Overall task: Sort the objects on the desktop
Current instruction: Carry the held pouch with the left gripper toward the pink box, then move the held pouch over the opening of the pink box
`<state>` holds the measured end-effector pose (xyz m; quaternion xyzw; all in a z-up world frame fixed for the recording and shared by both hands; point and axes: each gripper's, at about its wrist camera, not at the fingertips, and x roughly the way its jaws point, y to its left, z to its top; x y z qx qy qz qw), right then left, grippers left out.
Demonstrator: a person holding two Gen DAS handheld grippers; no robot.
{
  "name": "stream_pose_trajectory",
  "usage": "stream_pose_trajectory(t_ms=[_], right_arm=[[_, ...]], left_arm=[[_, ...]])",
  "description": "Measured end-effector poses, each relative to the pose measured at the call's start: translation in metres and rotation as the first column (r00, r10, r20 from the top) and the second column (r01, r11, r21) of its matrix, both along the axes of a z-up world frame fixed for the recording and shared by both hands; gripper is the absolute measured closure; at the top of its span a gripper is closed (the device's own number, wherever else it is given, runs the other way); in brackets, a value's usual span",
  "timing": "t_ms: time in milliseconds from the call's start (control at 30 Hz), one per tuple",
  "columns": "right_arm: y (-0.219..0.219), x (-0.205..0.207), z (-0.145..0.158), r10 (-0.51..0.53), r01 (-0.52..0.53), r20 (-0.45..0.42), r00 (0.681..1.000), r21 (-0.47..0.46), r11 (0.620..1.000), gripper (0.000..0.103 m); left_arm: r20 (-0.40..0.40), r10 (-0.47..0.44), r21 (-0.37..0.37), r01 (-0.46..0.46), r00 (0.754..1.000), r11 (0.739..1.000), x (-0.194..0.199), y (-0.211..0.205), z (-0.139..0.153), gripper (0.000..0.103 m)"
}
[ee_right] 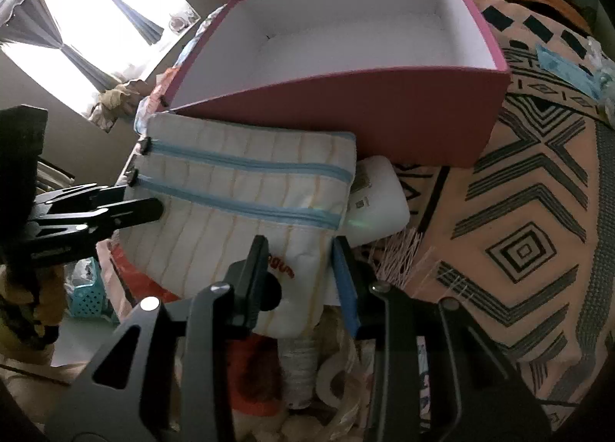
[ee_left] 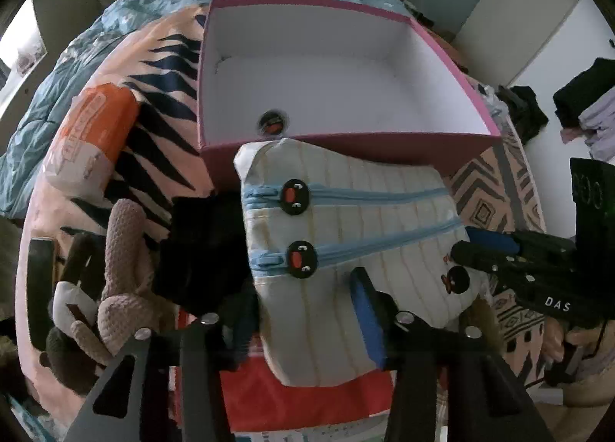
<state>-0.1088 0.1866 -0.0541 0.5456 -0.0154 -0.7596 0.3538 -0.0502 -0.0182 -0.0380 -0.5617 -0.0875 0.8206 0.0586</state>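
- We find the white zip pouch (ee_left: 346,250) held aloft by both grippers, at centre frame in both wrist views, just in front of the near wall of the pink box (ee_left: 346,150).
- Left gripper (ee_left: 307,311): jaws closed part-way on the pouch's near edge — the blue-padded finger (ee_left: 367,319) lies across the fabric; the other finger is lost in the dark clutter at lower left, so the pinch is inferred from the right wrist view, where the left gripper meets the pouch's left edge.
- Right gripper (ee_right: 303,276): jaws narrowed about the pouch's lower corner, fabric plainly between them; we judge a firm hold.
- Governing relation — the box lies directly beyond the pouch, toward the upper frame, its open top above the pouch's far edge. The pouch's long axis, along the two blue zips, runs left to right, roughly parallel with the box's near wall.
- Neither hand is clearly nearer; both stand at the pouch's near side, one toward each end.
- The box interior appears bare, save one small round item (ee_left: 273,122) by the near wall.
- A white block (ee_right: 378,200) sits partly under the pouch's right end, on the patterned bed cover (ee_right: 538,230).
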Motion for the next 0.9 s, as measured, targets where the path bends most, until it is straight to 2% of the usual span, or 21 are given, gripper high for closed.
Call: stream_pose_trajectory(t_ms=[633, 900], right_arm=[[-0.001, 0.004, 0.01, -0.013, 0.012, -0.023, 1.0, -0.018, 1.0, 0.066], [0.008, 0.016, 0.019, -0.026, 0.024, -0.033, 0.999, -0.038, 0.999, 0.066]], left_arm=[[-0.043, -0.01, -0.028, 0.008, 0.999, 1.0, 0.001, 0.006, 0.004, 0.055], [-0.087, -0.022, -0.051, 0.018, 0.996, 0.999, 0.005, 0.011, 0.016, 0.055]])
